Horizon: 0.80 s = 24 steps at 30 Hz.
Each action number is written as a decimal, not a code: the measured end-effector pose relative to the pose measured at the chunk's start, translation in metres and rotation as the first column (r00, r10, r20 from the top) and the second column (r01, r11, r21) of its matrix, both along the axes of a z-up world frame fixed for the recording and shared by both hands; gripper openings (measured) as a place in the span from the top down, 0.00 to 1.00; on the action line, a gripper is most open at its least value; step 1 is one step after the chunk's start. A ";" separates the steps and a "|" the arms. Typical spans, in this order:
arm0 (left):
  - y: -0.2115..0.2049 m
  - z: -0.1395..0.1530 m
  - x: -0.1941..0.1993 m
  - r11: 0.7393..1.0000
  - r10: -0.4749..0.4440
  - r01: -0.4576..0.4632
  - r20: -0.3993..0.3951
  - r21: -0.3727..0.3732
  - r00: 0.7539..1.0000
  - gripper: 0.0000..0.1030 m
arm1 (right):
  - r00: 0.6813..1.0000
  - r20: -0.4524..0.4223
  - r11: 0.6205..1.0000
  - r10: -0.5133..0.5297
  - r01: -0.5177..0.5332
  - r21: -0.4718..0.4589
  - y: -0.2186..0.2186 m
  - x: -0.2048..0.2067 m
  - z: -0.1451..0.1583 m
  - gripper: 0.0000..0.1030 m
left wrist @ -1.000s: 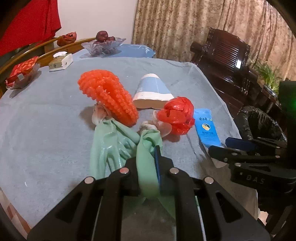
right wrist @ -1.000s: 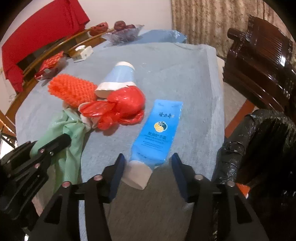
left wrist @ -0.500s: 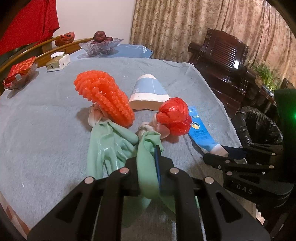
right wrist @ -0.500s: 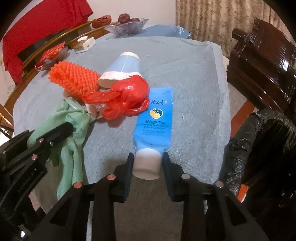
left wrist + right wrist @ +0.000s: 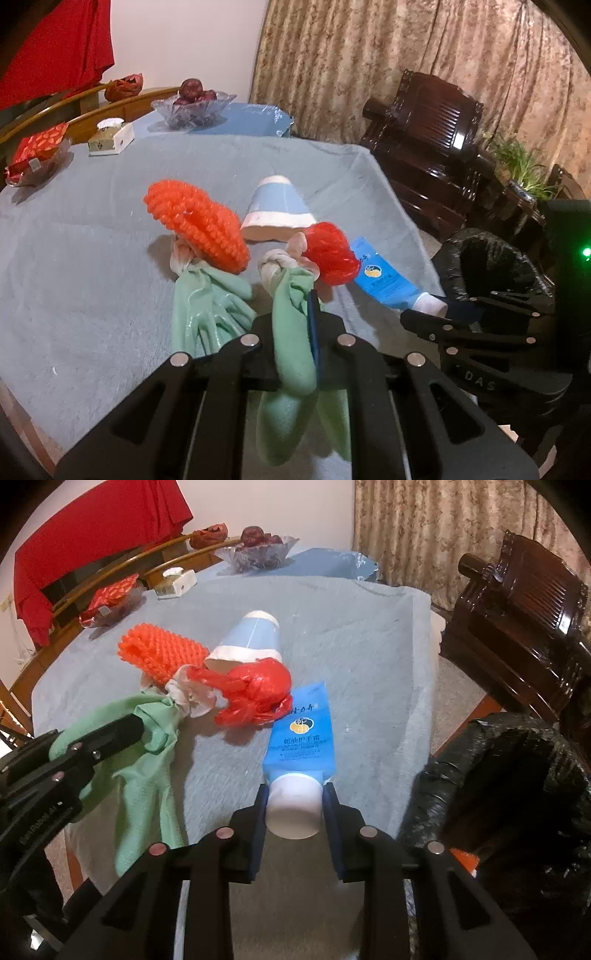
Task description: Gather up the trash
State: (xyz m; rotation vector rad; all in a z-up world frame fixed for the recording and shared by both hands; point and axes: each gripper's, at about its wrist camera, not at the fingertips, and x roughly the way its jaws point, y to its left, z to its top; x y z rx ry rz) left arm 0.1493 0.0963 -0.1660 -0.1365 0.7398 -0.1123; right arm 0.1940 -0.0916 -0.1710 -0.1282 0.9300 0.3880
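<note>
My left gripper (image 5: 295,325) is shut on a green rubber glove (image 5: 291,332) and holds it a little above the blue-grey tablecloth (image 5: 92,258). A second green glove (image 5: 207,302) lies left of it. My right gripper (image 5: 293,805) is shut on the white cap of a blue cream tube (image 5: 301,734); the tube also shows in the left wrist view (image 5: 388,282). An orange foam net (image 5: 199,225), a blue paper cup (image 5: 277,214) on its side and a red plastic bag (image 5: 332,253) lie just beyond the gloves.
A bin lined with a black bag (image 5: 517,794) stands off the table's right edge. A dark wooden armchair (image 5: 424,155) is behind it. At the table's far side are a glass fruit bowl (image 5: 192,107), a small white box (image 5: 110,138) and a red packet (image 5: 37,155).
My right gripper has closed on the tube's cap and drawn the tube toward the table's near edge. My left gripper has kept hold of the glove and lifted it slightly.
</note>
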 end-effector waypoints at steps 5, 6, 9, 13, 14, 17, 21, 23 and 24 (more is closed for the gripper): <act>-0.007 0.010 -0.009 1.000 -0.015 0.015 0.012 -0.008 1.000 0.91 | 1.000 0.021 1.000 -0.007 0.007 0.016 -0.010 -0.009 0.012 0.72; -0.009 0.012 -0.011 1.000 -0.016 0.017 0.016 -0.008 1.000 0.91 | 1.000 0.028 1.000 -0.009 0.008 0.021 -0.012 -0.011 0.015 0.72; -0.011 0.018 -0.014 1.000 -0.013 0.013 0.028 -0.008 1.000 0.91 | 0.999 0.050 0.999 -0.017 0.016 0.032 -0.019 -0.014 0.025 0.72; -0.007 0.033 -0.020 1.000 0.020 -0.020 0.061 -0.010 0.998 0.91 | 0.997 0.077 0.999 -0.029 0.025 0.048 -0.025 -0.018 0.036 0.72; -0.007 0.036 -0.021 1.000 0.022 -0.022 0.068 -0.013 0.997 0.91 | 0.996 0.083 0.998 -0.030 0.025 0.051 -0.027 -0.019 0.039 0.72; -0.008 0.048 -0.026 1.000 0.024 -0.022 0.094 -0.012 0.995 0.91 | 0.994 0.102 0.998 -0.035 0.029 0.063 -0.030 -0.021 0.048 0.72; -0.016 0.062 -0.030 1.000 0.011 -0.010 0.122 -0.012 0.992 0.91 | 0.991 0.128 0.996 -0.044 0.034 0.078 -0.036 -0.027 0.061 0.72; -0.020 0.066 -0.031 1.000 0.000 0.001 0.130 -0.012 0.992 0.91 | 0.989 0.139 0.996 -0.047 0.036 0.083 -0.039 -0.032 0.067 0.72; -0.024 0.069 -0.032 1.000 -0.007 0.008 0.136 -0.012 0.991 0.91 | 0.988 0.147 0.996 -0.050 0.038 0.086 -0.042 -0.034 0.071 0.72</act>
